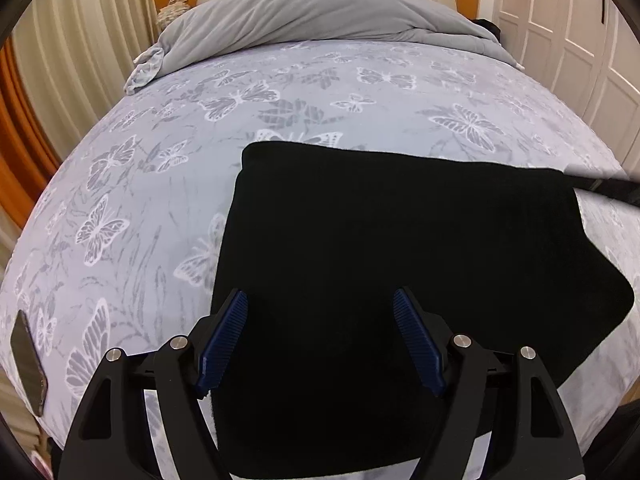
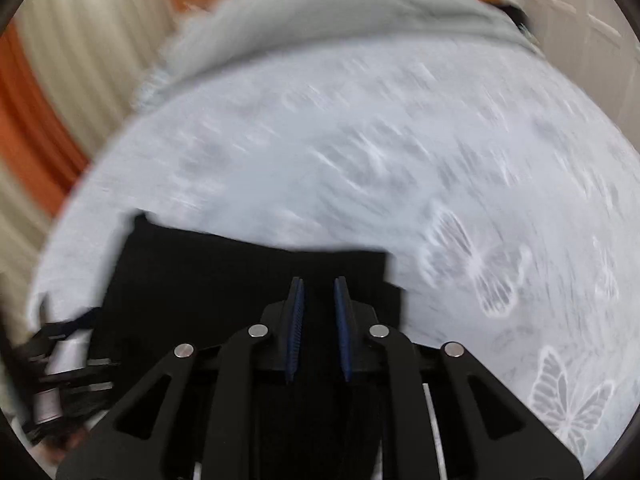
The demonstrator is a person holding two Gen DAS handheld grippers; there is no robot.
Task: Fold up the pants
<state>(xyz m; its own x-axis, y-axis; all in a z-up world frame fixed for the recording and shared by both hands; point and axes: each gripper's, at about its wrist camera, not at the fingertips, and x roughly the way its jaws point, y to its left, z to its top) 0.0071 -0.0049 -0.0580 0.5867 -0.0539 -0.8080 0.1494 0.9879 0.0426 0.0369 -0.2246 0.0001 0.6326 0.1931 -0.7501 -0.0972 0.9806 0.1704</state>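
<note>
Black pants lie folded into a rough rectangle on the butterfly-print bed sheet. My left gripper hovers over their near left part, jaws wide apart, nothing between the blue pads. In the blurred right wrist view, my right gripper sits over the near right part of the pants. Its pads stand narrowly apart with black cloth pinched between them. The left gripper's body shows at that view's left edge.
A crumpled grey duvet lies at the head of the bed. A dark phone rests on the sheet near the bed's left edge. Curtains hang at the left, and white wardrobe doors stand at the right.
</note>
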